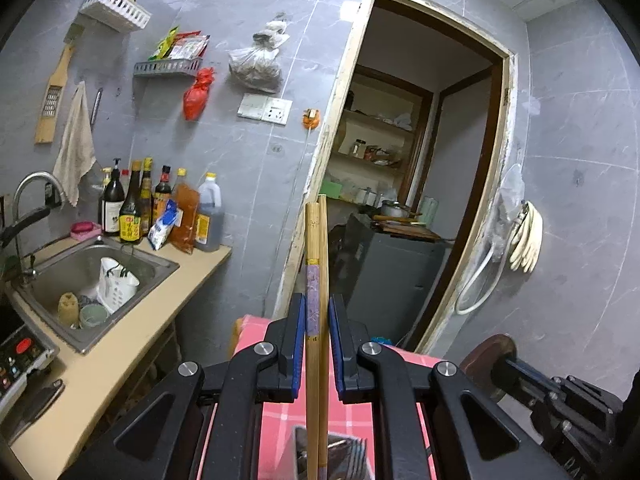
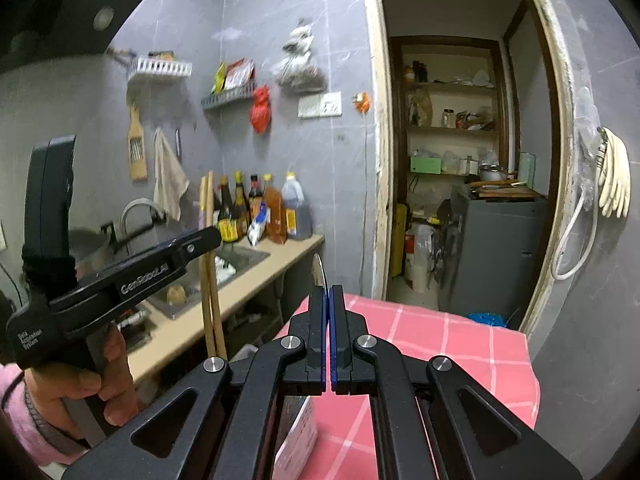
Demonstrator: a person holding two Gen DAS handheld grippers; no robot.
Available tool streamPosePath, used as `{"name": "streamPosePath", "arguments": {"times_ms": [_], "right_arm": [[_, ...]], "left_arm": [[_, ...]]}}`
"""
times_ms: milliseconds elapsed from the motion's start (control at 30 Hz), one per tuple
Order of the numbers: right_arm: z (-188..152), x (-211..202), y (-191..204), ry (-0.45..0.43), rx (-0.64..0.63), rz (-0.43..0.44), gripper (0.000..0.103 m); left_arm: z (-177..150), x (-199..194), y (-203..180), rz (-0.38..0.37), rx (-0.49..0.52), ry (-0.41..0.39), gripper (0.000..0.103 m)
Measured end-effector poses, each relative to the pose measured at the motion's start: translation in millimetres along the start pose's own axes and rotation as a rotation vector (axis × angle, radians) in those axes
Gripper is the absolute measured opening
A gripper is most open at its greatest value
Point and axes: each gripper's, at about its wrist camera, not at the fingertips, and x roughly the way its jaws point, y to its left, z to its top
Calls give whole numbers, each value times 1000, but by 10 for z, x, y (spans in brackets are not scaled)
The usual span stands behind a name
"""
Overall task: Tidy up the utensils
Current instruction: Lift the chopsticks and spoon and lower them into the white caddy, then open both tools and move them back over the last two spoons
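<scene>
Left claw (image 1: 317,332) grips chopsticks (image 1: 316,248); sink (image 1: 160,268) holds white caddy (image 1: 116,284).

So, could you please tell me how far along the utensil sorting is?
Nothing looks put away yet. In hand: the left gripper is shut on a pair of chopsticks, and the right gripper pinches a thin metal utensil. Left: placing both; the white holder sits in the sink.
</scene>
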Motion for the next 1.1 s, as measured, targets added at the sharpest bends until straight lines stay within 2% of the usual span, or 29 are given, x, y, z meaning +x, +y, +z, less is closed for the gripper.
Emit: {"name": "streamPosePath", "arguments": {"times_ms": [167,500,700,1100], "right_arm": [[-180,51,130,44,-37,-11,2],[-382,151,128,111,-27,1,2],[-424,196,134,138,-17,8,2],[-551,250,129,195,24,38,4]], "left_arm": [[-156,2,67,-5,-14,29,11],[-356,-26,124,-33,-8,67,12],[-373,-53,138,-28,7,79,11],[-402,-56,312,-51,-46,143,11]]}}
